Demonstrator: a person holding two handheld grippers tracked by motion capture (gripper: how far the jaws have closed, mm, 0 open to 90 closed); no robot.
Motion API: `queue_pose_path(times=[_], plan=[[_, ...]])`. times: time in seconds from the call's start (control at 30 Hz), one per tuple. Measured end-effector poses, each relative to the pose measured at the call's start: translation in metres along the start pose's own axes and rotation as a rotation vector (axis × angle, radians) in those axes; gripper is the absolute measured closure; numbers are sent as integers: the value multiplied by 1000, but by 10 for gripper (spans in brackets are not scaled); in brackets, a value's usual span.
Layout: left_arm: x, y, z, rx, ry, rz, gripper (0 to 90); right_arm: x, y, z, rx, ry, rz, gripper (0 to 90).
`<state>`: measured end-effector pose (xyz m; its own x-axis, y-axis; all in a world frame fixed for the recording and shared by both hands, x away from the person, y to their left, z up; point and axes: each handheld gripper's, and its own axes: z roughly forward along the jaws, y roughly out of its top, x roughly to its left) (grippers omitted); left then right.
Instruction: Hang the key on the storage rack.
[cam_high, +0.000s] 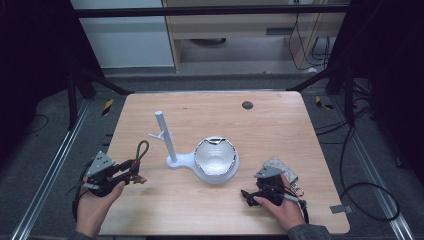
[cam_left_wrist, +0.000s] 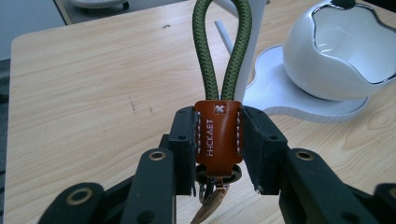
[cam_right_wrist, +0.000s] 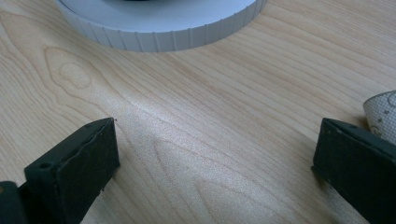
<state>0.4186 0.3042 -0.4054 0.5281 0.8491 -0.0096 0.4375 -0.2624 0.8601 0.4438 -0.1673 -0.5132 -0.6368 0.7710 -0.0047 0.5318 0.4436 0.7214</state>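
A keychain (cam_left_wrist: 218, 135) has a green rope loop, a brown leather tab and metal rings below. My left gripper (cam_left_wrist: 218, 147) is shut on the leather tab, and the loop points up and away toward the white stand. From above, the left gripper (cam_high: 131, 172) hovers at the table's left edge with the keychain (cam_high: 142, 149) sticking out of it. The white stand (cam_high: 172, 150) has an upright post with a small side peg, and a glossy white bowl (cam_high: 215, 156) sits on its base. My right gripper (cam_high: 248, 196) rests low at the front right. Its jaws (cam_right_wrist: 215, 154) stand open over bare wood.
A patterned pale pouch (cam_high: 280, 165) lies just behind the right hand, and its corner (cam_right_wrist: 383, 114) shows by the right jaw. The stand's ribbed base rim (cam_right_wrist: 159, 28) lies ahead of the right gripper. A dark round spot (cam_high: 247, 105) marks the far table. Metal frame rails flank the table.
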Motion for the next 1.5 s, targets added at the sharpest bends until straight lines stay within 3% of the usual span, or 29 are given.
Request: queue_pose_path(times=[0.67, 0.87, 1.27, 1.5], plan=[[-28, 8, -13, -114, -45, 38, 657, 0, 0, 0, 0, 0, 0, 2], [-34, 12, -16, -147, -64, 32, 657, 0, 0, 0, 0, 0, 0, 2], [-40, 28, -7, -169, -77, 40, 657, 0, 0, 0, 0, -1, 3, 2], [-41, 31, 3, -156, -69, 40, 656, 0, 0, 0, 0, -3, 4, 2]])
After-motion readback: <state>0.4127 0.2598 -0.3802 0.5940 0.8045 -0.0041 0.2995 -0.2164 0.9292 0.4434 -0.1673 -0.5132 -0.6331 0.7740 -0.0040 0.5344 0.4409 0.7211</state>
